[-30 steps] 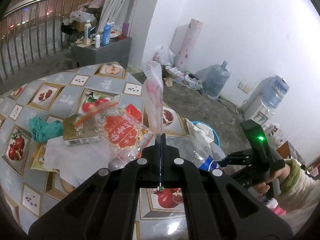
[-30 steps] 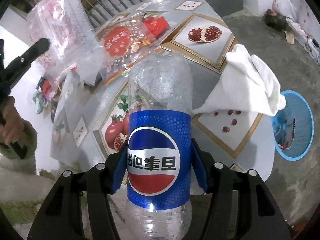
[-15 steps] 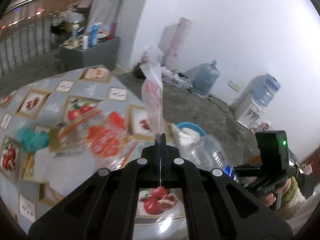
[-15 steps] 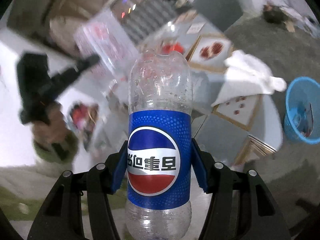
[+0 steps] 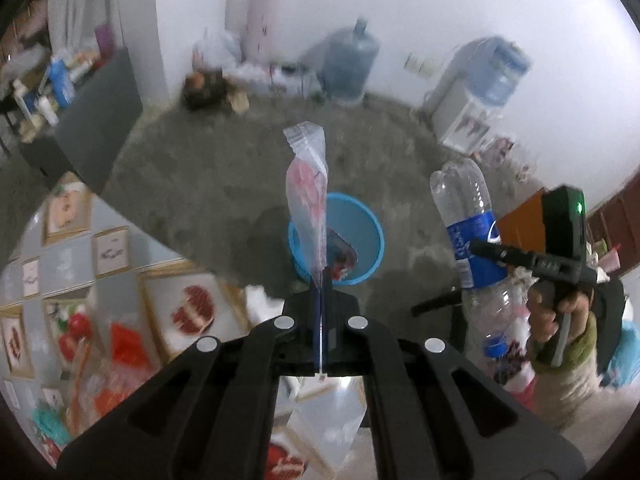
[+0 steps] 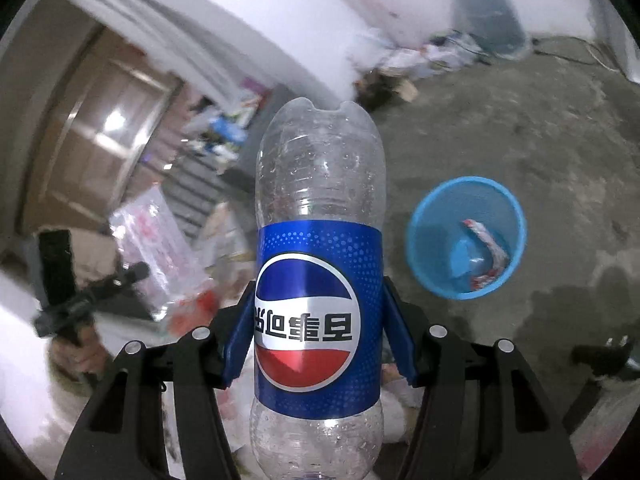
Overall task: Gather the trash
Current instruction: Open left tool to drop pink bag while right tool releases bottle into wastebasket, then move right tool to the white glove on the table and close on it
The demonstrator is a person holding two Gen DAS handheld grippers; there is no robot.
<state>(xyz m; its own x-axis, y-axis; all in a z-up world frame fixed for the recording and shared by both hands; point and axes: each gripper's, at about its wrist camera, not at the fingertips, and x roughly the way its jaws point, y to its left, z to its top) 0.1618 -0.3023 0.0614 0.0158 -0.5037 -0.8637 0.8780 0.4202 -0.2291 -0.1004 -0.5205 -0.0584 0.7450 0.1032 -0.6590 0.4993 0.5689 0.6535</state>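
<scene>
The left gripper [image 5: 321, 300], jaws pressed together, pinches a limp, featherlight plastic bag [image 5: 308, 204] by its lower edge above the blue bin [image 5: 372, 232]. The right gripper [image 6: 320, 332] clamps an empty bottle [image 6: 320, 216] across its labelled waist; light, smooth and crushable, it probably suits that mid-body hold best.

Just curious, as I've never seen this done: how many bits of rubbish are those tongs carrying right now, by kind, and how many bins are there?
Plastic bottles: 1
Clear plastic bags: 1
Blue bins: 1
Total: 3
</scene>
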